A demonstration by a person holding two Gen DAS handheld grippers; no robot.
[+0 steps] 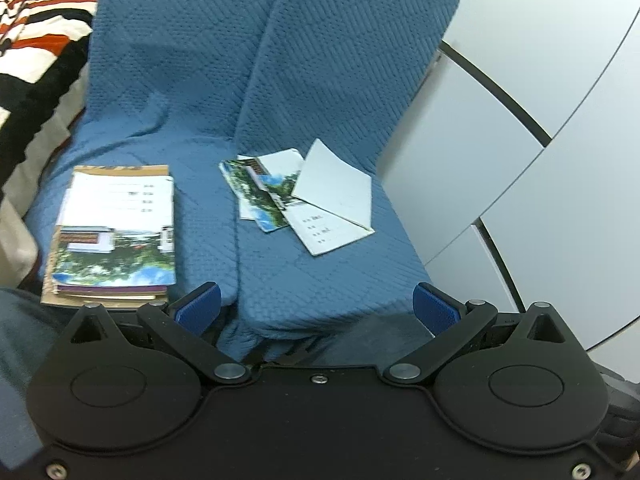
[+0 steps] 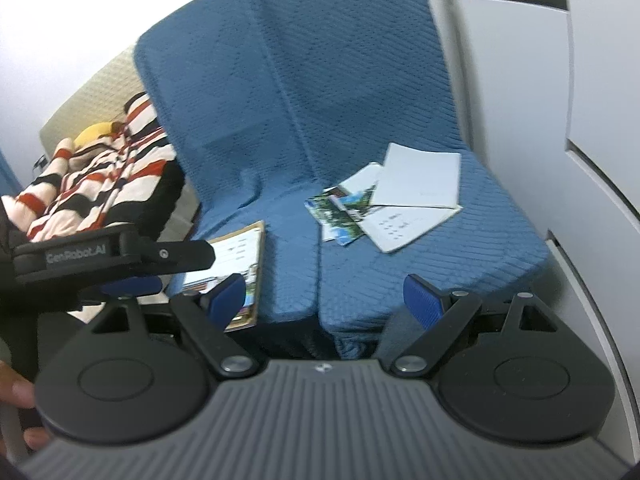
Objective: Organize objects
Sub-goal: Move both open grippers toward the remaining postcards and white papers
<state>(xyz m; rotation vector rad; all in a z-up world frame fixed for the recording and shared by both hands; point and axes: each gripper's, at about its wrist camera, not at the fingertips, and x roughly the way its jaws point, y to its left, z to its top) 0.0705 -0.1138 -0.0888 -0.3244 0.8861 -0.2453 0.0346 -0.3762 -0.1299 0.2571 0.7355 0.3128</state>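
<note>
You hold both grippers tilted down over the near edge of the blue seat point(image 1: 320, 80): left gripper point(image 1: 318, 306) and right gripper point(image 2: 324, 298) spread wide, empty. The stacked booklets point(image 1: 114, 236) lie near left, the loose booklets point(image 1: 300, 196) far right. In the right view, the left gripper hides part of the stack.

Blue sofa cover point(image 1: 328, 92), quilted cloth, matt, textured, stacked booklets point(image 1: 116, 236) on its seat, paper, printed covers slightly glossy, loose booklets point(image 1: 304, 196) beside them, matt paper, striped blanket point(image 2: 100, 188) left of sofa, soft cloth, gripper pads point(image 1: 200, 308), ribbed blue plastic.
</note>
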